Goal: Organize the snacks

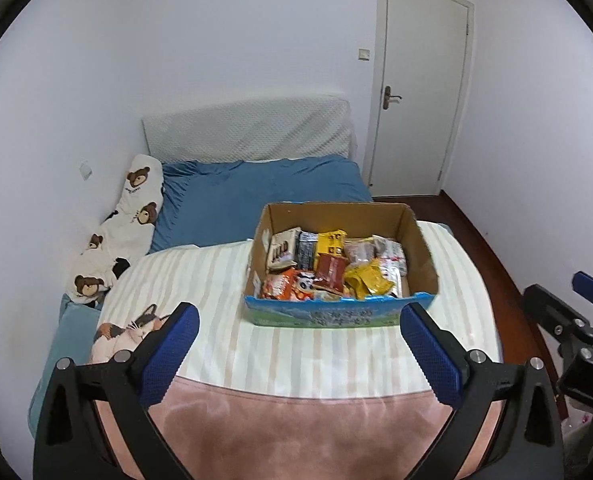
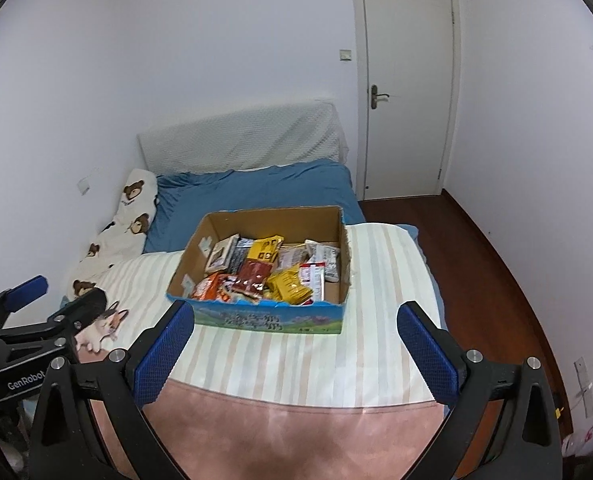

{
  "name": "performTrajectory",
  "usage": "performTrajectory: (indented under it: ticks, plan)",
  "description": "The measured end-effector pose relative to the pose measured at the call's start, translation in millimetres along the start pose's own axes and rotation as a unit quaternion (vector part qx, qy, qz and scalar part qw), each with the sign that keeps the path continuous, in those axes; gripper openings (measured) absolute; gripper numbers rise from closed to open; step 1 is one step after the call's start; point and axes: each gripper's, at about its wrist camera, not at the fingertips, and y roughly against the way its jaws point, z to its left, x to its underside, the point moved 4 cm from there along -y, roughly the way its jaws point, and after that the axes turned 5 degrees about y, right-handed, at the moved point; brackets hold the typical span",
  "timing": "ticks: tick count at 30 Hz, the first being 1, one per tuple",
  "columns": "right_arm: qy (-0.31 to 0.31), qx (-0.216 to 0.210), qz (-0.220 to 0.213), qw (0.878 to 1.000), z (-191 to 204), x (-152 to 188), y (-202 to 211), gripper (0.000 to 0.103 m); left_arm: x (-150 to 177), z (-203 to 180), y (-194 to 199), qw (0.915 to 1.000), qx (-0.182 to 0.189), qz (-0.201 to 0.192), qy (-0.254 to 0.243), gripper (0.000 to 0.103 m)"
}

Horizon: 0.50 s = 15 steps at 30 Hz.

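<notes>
Both grippers wide open, empty: left gripper point(image 1: 298, 354), right gripper point(image 2: 296, 354). Snack packets point(image 1: 332, 266) piled in cardboard box point(image 1: 426, 256) on striped blanket point(image 1: 200, 280), straight ahead and below both. Box sits slightly right of left gripper, slightly left of right; neither clearly nearer.

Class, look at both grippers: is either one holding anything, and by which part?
Nothing is held. The left gripper and right gripper are open, short of the snack box.
</notes>
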Motion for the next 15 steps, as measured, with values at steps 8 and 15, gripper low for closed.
performTrajectory:
  ticks: [8, 15]
  plan:
    - [-0.007, 0.013, 0.013, 1.0, -8.6, -6.9, -34.3, 0.103, -10.3, 10.2, -25.4, 0.9996, -0.023, -0.007, 0.016, 0.103]
    - [-0.001, 0.024, 0.016, 1.0, -7.8, -7.8, -52.2, 0.103, -10.3, 9.5, -43.4, 0.9995, -0.029, 0.004, 0.011, 0.103]
